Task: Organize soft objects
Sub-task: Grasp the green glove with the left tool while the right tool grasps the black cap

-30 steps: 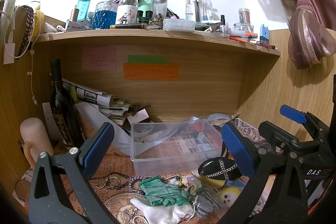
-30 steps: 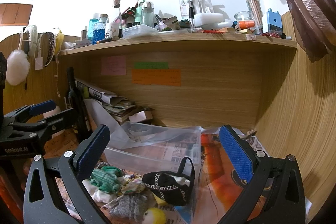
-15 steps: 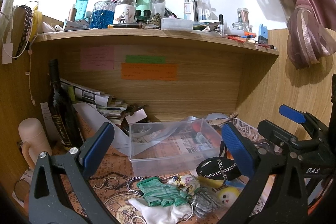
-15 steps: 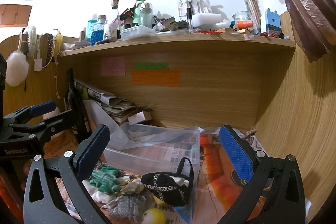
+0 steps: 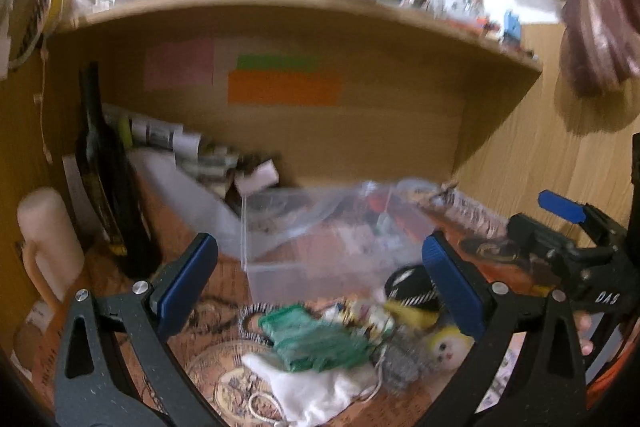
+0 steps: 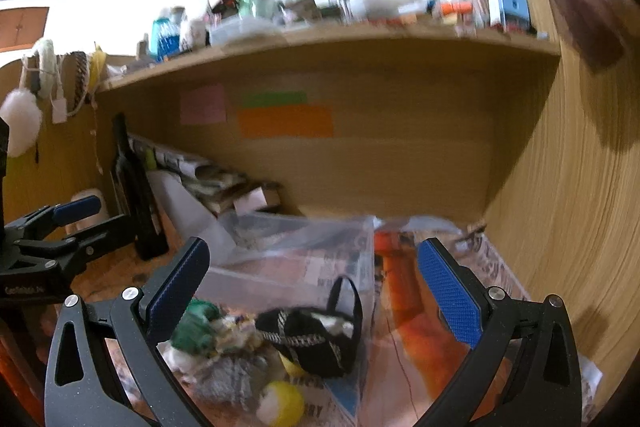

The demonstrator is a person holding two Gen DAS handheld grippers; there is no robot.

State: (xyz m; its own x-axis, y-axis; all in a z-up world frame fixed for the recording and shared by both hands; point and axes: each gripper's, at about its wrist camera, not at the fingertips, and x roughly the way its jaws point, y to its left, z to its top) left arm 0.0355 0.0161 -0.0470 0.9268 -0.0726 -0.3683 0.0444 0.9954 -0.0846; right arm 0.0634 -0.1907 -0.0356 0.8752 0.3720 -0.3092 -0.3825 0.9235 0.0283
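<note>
A heap of soft things lies on the desk in front of a clear plastic box [image 5: 320, 239]: a green knitted piece [image 5: 316, 339], a white cloth [image 5: 316, 387], a grey pouch [image 5: 400, 363], a yellow doll [image 5: 444, 345] and a black pouch with a strap [image 6: 316, 339]. My left gripper [image 5: 320, 283] is open and empty, hovering above the heap. My right gripper [image 6: 312, 287] is open and empty, above the black pouch. The box also shows in the right wrist view [image 6: 296, 267]. Both views are blurred.
A dark wine bottle [image 5: 104, 179] and a cream mug [image 5: 48, 243] stand at the left. Stacked papers [image 5: 192, 155] lie behind the box. A cluttered shelf [image 5: 280, 3] hangs overhead. A wooden wall [image 6: 576, 227] closes the right side.
Both grippers have moved down and forward toward the heap and the views have blurred with motion. Both stay open and empty.
</note>
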